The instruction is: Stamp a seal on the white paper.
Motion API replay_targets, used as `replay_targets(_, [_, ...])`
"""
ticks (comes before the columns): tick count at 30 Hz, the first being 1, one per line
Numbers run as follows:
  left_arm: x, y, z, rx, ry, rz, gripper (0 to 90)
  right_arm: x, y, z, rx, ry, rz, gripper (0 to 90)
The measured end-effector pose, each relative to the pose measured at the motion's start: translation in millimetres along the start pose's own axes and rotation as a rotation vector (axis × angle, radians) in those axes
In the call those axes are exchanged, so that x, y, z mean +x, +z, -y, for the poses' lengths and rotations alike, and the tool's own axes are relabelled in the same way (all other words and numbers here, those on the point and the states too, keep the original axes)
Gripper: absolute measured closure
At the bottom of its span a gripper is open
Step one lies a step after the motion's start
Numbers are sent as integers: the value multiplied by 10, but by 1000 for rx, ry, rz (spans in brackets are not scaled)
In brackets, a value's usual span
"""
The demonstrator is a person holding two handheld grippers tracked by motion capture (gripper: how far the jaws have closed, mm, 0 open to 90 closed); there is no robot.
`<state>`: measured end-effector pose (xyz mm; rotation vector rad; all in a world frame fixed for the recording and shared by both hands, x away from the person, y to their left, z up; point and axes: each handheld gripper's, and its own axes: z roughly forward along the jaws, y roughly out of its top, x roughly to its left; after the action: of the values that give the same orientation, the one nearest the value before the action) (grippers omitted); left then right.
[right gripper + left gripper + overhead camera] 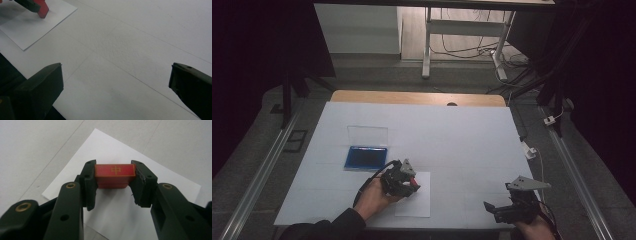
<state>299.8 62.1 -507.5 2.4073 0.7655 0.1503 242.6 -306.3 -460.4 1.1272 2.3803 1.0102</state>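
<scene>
A red block stamp (115, 175) with a gold character on its face sits between the jaws of my left gripper (113, 181), which is shut on it. The stamp's lower end rests on or just above a white sheet of paper (117, 212). In the high view the left gripper (409, 181) stands over that sheet (417, 202) at the table's front middle, the red stamp (413, 181) showing at its tip. My right gripper (116, 77) is open over bare table, its jaws wide apart with nothing between them; in the high view it (492, 207) rests near the front right edge.
A blue ink pad (366, 157) with its clear lid (367, 135) raised stands left of the paper. The white table cover (462, 140) spreads wide behind and to the right. The right gripper view shows the stamp (42, 10) and the paper (32, 27) at top left.
</scene>
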Motion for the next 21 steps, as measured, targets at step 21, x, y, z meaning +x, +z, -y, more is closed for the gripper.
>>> replay_targets(21, [8, 110, -13, 95, 11, -3, 592, 0, -3, 0, 0, -1, 0, 0])
